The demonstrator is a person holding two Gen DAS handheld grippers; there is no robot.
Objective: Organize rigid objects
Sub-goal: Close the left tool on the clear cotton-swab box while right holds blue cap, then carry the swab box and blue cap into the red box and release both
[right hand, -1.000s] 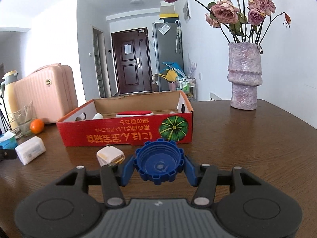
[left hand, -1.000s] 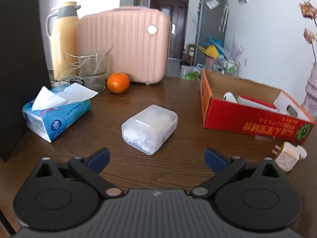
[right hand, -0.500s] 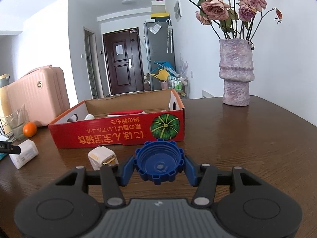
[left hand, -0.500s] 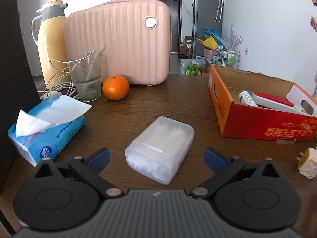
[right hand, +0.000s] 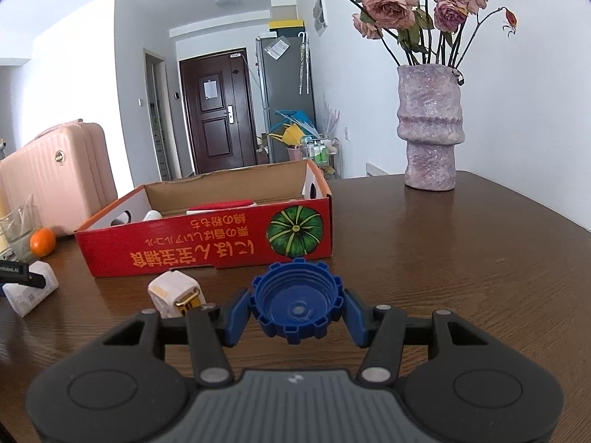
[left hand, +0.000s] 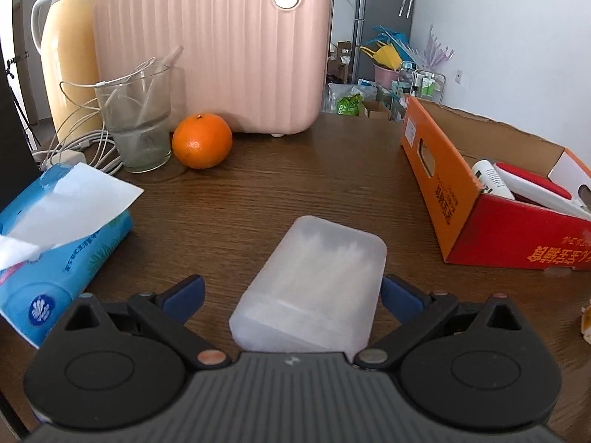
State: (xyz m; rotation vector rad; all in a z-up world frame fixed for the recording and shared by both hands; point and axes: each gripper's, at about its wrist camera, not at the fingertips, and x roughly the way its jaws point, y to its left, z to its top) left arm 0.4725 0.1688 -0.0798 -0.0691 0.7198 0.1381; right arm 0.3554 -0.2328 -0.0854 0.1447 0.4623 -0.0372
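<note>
A translucent box of cotton swabs (left hand: 314,280) lies on the brown table, between the fingers of my left gripper (left hand: 291,284). That gripper is open: the left pad stands clear of the box and the right pad is close beside its edge. My right gripper (right hand: 297,308) is shut on a blue toothed bottle cap (right hand: 297,301), held just above the table. A white plug adapter (right hand: 173,289) lies left of the cap. Behind them stands the red cardboard box (right hand: 207,254), open on top, with a white bottle (left hand: 491,179) and a red-and-white item inside.
An orange (left hand: 202,140), a glass with cables (left hand: 135,125), a pink case (left hand: 221,44) and a thermos (left hand: 62,55) stand at the back left. A blue tissue pack (left hand: 55,236) lies left of my left gripper. A vase of dried roses (right hand: 430,125) stands far right.
My left gripper has moved forward and down to the swab box, which now lies between its fingers. The right gripper keeps the blue cap and has hardly moved.
</note>
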